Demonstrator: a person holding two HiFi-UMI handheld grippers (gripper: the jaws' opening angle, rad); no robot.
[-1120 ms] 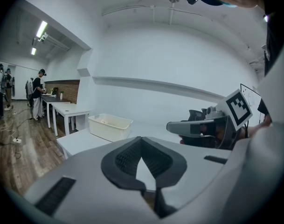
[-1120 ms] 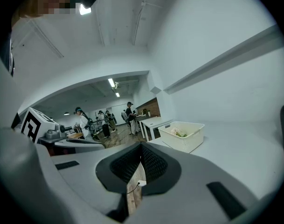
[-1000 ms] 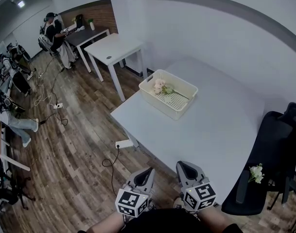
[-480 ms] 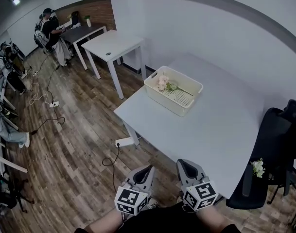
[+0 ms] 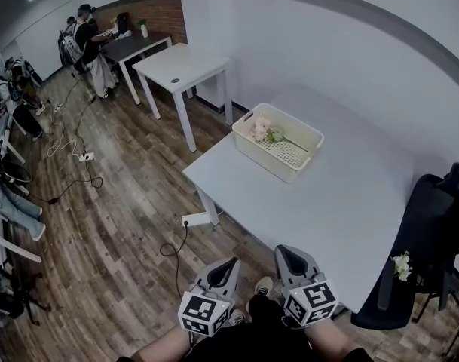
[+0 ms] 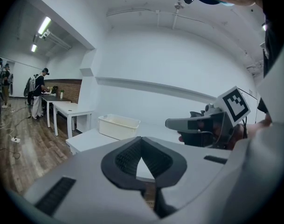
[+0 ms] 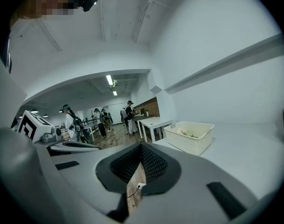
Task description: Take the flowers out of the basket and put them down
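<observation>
**Both claws closed and empty; flowers in the basket at the far end of the desk**

Hard to read: in the head view my forearms are cut off by the bottom edge, and only the marker cubes and the tapered fronts of the two claws show. In the left gripper view the basket's near wall hides its contents. In the right gripper view the flowers are only a small pale and green patch just above the rim. I cannot count the blooms in any view. The stems are partly masked by the basket wall.

Left claw (image 5: 230, 265): tips meet, with only the moulded hollow behind them, and nothing is between the pads. It is held over the wooden floor (image 5: 116, 225), short of the desk (image 5: 335, 210).

Right claw (image 5: 281, 254): jaws fully together and holding nothing. It is level with the left claw and close beside it, just off the near desk edge.

Flowers (image 5: 261, 131): pink heads with green leaves, lying inside the cream basket (image 5: 273, 169) at its left end. The basket sits on the far left part of the desk, well apart from both claws and ahead of them.

Also seen: a white sprig (image 5: 400, 265) on the black chair (image 5: 432, 232) to my right, near the desk corner. A second white table (image 5: 182, 62) stands beyond the desk, with people working further back.
</observation>
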